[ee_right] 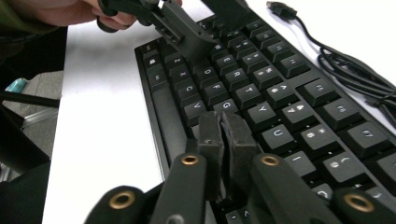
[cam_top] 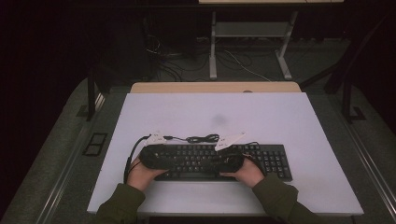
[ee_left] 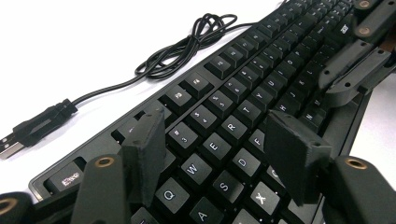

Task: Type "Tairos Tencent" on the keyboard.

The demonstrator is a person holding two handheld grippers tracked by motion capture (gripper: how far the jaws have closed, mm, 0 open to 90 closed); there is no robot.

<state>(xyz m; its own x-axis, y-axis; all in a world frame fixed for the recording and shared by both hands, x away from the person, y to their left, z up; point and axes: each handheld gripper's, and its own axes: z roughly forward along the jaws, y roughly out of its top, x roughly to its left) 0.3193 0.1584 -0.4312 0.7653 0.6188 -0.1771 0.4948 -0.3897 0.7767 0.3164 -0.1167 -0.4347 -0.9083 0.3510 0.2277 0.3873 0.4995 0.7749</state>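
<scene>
Black and full-sized, the keyboard (cam_top: pixel 219 161) lies along the near edge of the white tabletop (cam_top: pixel 261 116) in the high view, its cable (cam_top: pixel 201 138) coiled just behind it. The person's hands bring the left hand-held gripper (cam_top: pixel 156 157) and the right hand-held gripper (cam_top: pixel 231 161) over the letter keys, so the step in hand looks like key pressing.

In the left gripper view, the left hand-held gripper (ee_left: pixel 219 154) has its pads spread with nothing between them, hovering above the Q-W-E-R rows. The USB plug (ee_left: pixel 32 129) rests unplugged on the tabletop, beside the keyboard's back edge.

In the right gripper view, the right hand-held gripper (ee_right: pixel 225 140) has its pads pressed together into one blunt tip, poised low over the keys near G and the row below; whether it touches a key cannot be told. The next move likely calls for a short, straight push on one key without clipping its neighbours.
</scene>
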